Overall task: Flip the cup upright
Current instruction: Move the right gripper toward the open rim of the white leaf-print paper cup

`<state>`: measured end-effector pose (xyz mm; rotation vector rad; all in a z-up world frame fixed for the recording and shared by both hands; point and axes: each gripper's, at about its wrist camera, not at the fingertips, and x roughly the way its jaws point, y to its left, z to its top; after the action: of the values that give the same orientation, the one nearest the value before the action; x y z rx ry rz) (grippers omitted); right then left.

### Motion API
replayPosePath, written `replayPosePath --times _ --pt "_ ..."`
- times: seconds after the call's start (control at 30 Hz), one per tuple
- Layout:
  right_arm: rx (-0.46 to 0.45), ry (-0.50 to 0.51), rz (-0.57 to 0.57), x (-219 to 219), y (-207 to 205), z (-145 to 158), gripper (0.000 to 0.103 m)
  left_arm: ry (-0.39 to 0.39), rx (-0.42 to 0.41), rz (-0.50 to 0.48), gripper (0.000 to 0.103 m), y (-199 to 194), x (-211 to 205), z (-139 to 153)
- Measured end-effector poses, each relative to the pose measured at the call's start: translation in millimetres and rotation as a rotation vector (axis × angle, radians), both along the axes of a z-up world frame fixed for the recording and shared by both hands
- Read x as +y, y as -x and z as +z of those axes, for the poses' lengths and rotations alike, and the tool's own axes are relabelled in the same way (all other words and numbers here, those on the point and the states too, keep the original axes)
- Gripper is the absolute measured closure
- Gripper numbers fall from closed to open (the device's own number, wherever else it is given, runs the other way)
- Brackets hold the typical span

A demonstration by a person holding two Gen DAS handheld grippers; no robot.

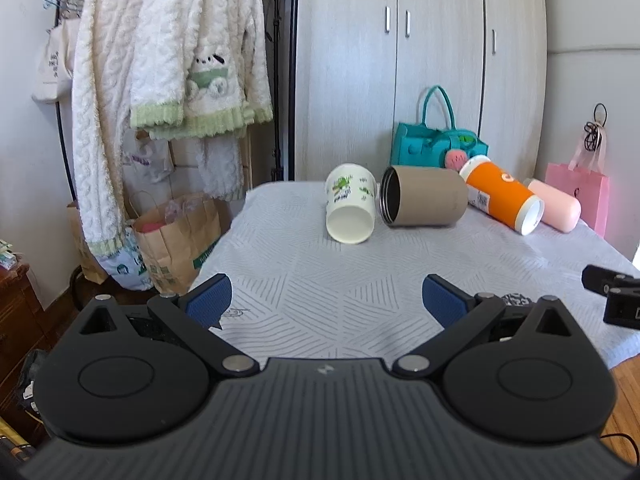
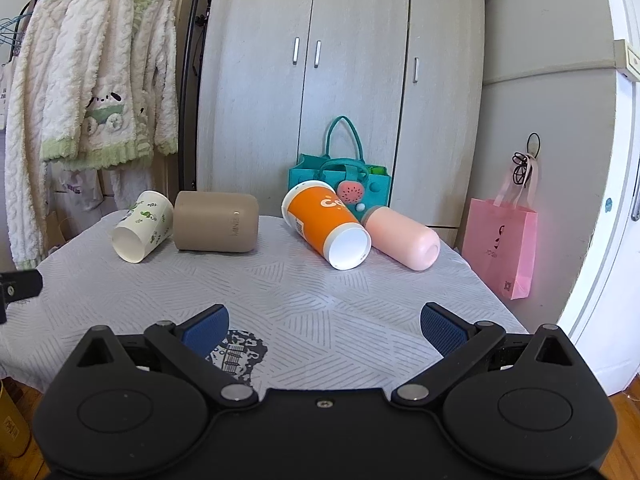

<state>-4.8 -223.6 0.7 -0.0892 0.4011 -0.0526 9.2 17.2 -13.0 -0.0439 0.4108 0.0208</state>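
Several cups lie on their sides at the far end of the table. A white paper cup with green prints (image 1: pixel 351 208) (image 2: pixel 142 226) is leftmost. Beside it lies a tan cylindrical cup (image 1: pixel 424 201) (image 2: pixel 216 221), then an orange cup (image 1: pixel 502 198) (image 2: pixel 326 224) and a pink cup (image 1: pixel 555 206) (image 2: pixel 402 237). My left gripper (image 1: pixel 326 300) is open and empty over the near part of the table, well short of the cups. My right gripper (image 2: pixel 324 330) is open and empty, also well short of them.
The table has a grey patterned cloth (image 1: pixel 360 280) (image 2: pixel 300 292). A teal felt bag (image 1: pixel 436 144) (image 2: pixel 340 178) stands behind the cups against a wardrobe (image 2: pixel 340 80). A pink gift bag (image 2: pixel 500 246) hangs at the right. Robes (image 1: pixel 160 60) and paper bags (image 1: pixel 176 236) are at the left.
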Motion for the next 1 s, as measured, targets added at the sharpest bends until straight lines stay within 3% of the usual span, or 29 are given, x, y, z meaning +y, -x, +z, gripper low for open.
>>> replayPosePath --times 0.17,0.37,0.47,0.57,0.67,0.8,1.0 --pt "0.016 -0.025 0.057 4.2 -2.3 10.1 0.000 0.051 0.044 -0.019 0.000 -9.9 12.5 5.2" --pt "0.043 -0.104 0.320 10.9 -6.8 23.9 0.000 -0.002 0.067 0.042 0.000 -24.9 25.9 15.6" --pt "0.078 -0.211 0.382 11.7 -16.0 20.1 0.000 0.055 0.070 0.029 0.000 -31.2 40.3 17.9" --pt "0.048 -0.285 0.455 17.0 -24.0 12.8 0.000 0.120 0.088 -0.012 0.000 -38.2 55.4 18.1" --pt "0.093 -0.307 0.483 28.9 -40.5 10.3 0.000 0.192 0.103 -0.035 0.000 -46.1 72.7 15.8" --pt "0.162 -0.355 0.527 43.6 -64.6 10.9 0.000 0.209 0.094 -0.033 0.000 -52.4 86.9 13.2" --pt "0.212 -0.305 0.554 83.4 -97.9 13.9 0.000 0.256 0.081 -0.044 0.000 -68.0 106.2 14.3"
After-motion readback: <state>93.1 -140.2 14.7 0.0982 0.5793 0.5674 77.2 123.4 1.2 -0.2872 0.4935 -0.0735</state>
